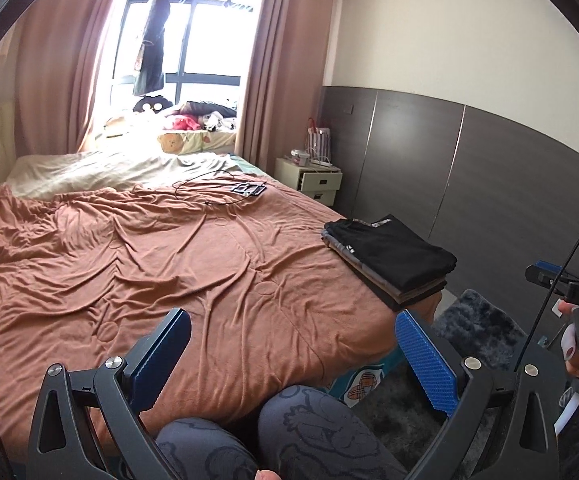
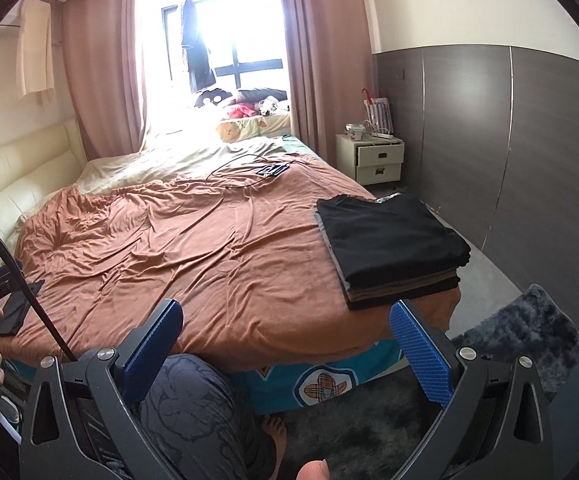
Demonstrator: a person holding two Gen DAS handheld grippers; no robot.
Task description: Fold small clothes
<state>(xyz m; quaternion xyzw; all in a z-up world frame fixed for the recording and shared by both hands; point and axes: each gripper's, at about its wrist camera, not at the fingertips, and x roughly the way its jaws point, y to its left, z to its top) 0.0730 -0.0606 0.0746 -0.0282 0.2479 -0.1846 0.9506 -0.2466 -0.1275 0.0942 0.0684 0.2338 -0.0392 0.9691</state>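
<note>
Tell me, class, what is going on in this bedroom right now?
A seated person holds a two-finger gripper in each hand, facing the bed. The left gripper and right gripper are both open and empty. A stack of folded clothes, black piece on top, sits at the bed's near right corner. Nothing is being folded now.

The bed cover (image 1: 149, 264) is soft rust-brown cloth, matt and heavily creased. At its right edge the stack of folded clothes (image 2: 393, 248) is smooth matt fabric, black on top, brown and grey beneath. The left gripper (image 1: 293, 354) and right gripper (image 2: 287, 344) have matt black plastic-looking frames, shiny metal bolts and ribbed blue pads. The rug (image 2: 529, 328) on the floor is shaggy dark grey pile
</note>
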